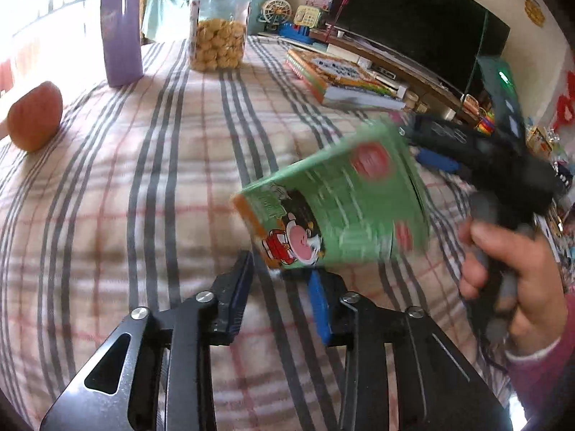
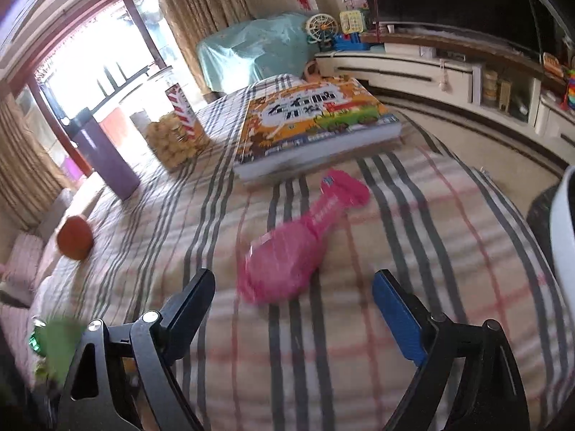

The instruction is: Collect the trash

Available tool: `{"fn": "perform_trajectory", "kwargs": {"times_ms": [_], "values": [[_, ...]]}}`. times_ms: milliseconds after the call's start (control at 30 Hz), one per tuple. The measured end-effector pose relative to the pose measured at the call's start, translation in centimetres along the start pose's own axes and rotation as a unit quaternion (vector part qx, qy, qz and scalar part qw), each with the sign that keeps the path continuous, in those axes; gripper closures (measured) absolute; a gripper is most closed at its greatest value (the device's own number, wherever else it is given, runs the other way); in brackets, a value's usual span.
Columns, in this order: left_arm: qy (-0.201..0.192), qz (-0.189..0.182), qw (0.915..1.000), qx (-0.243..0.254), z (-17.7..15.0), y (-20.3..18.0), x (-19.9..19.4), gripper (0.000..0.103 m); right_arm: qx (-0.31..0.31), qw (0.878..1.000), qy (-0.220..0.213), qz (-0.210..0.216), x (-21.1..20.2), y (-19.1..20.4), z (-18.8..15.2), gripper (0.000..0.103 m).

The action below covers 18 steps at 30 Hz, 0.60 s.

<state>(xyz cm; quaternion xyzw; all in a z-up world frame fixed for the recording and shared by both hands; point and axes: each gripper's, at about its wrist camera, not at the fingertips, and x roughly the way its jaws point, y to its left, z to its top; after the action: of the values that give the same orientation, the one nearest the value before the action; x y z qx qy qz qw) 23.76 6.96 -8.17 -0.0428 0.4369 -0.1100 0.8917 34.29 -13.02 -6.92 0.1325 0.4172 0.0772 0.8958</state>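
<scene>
Over on the left a peach [image 1: 35, 116] sits on the striped cloth [image 1: 143, 186], with a purple cup [image 1: 120, 25] and a cookie jar [image 1: 219, 25] behind, and the left gripper [image 1: 276, 273] has its jaws drawn close with the blurred green carton [image 1: 341, 194] at their tips, though whether the pads press on it I cannot tell. Moving right, a book [image 2: 316, 125] lies at the far side, the pink wrapper [image 2: 291, 248] lies on the cloth just ahead of the right gripper [image 2: 293, 289], whose jaws stand wide apart and clear of it.
</scene>
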Motion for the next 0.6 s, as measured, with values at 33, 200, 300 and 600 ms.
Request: {"fn": "perform_trajectory", "kwargs": {"times_ms": [33,200,300,600], "values": [[0.0,0.0,1.0,-0.001,0.0,0.0,0.0,0.076,-0.004,1.0,-0.002,-0.006,0.5,0.2,0.3,0.021],[0.004,-0.007,1.0,-0.006,0.4,0.0,0.0,0.077,-0.028,1.0,0.003,-0.007,1.0,0.6,0.3,0.058],[0.008,-0.012,0.9999,0.0,0.0,-0.6,-0.2,0.077,-0.035,0.999,0.002,0.017,-0.6,0.1,-0.6,0.059],[0.004,-0.027,0.9996,0.001,-1.6,-2.9,-2.3,0.062,-0.062,0.994,0.044,0.083,-6.4,-2.8,-5.2,0.059]]}}
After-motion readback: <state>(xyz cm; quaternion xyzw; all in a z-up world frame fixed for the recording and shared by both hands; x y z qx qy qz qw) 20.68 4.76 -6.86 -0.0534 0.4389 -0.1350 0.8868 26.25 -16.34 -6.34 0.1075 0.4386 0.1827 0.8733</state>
